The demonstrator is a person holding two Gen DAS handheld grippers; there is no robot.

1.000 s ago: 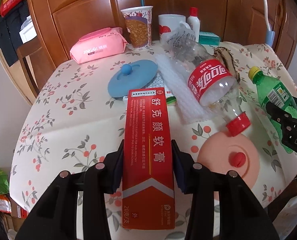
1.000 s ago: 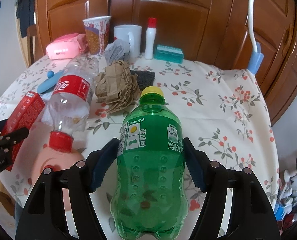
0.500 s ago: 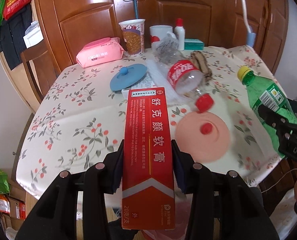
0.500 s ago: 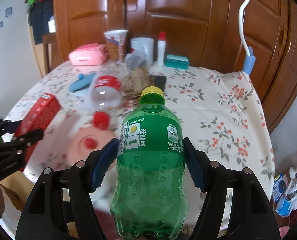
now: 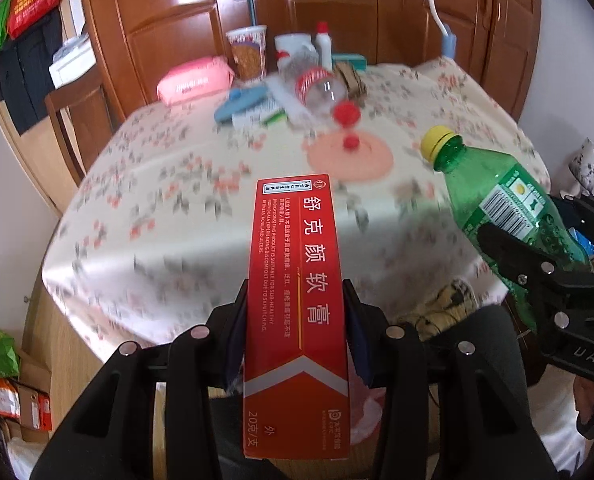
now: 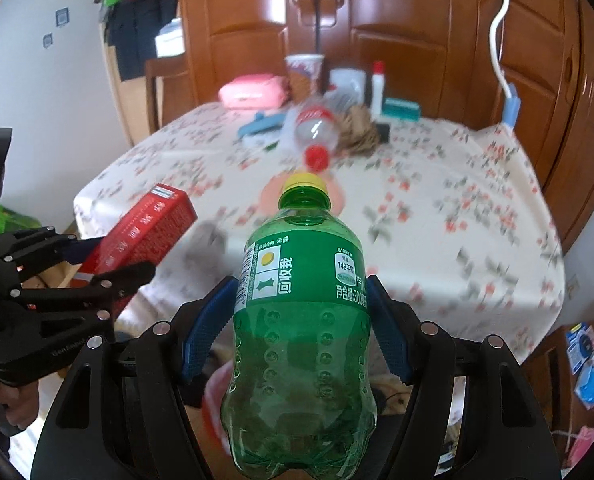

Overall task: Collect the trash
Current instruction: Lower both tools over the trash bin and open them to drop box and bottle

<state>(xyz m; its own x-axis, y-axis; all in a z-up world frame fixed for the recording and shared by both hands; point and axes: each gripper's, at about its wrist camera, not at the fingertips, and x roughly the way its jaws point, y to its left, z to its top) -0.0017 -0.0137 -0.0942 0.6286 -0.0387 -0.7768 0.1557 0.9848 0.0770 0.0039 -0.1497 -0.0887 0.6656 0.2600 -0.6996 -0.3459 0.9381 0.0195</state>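
Note:
My left gripper [image 5: 295, 322] is shut on a long red carton [image 5: 297, 300] with white Chinese lettering, held off the near edge of the table. My right gripper [image 6: 300, 316] is shut on a green plastic bottle [image 6: 301, 320] with a yellow cap, also clear of the table. In the left wrist view that bottle [image 5: 501, 208] and the right gripper [image 5: 537, 276] show at the right. In the right wrist view the red carton [image 6: 141, 236] and the left gripper [image 6: 77, 276] show at the left. A clear cola bottle [image 5: 321, 88] with a red cap and crumpled brown paper [image 6: 359, 134] lie on the floral tablecloth [image 5: 177, 184].
On the table lie a pink round lid [image 5: 349, 156], a blue lid [image 5: 241, 104], a pink wipes pack [image 5: 195, 82], a paper cup [image 5: 249, 52], a white mug [image 5: 293, 48] and a small white bottle [image 5: 323, 46]. A wooden wardrobe stands behind, a chair [image 5: 77, 116] at the left.
Both grippers have pulled back from the table with the carton and the green bottle still gripped. The table now looks smaller and farther, and its near edge is in view.

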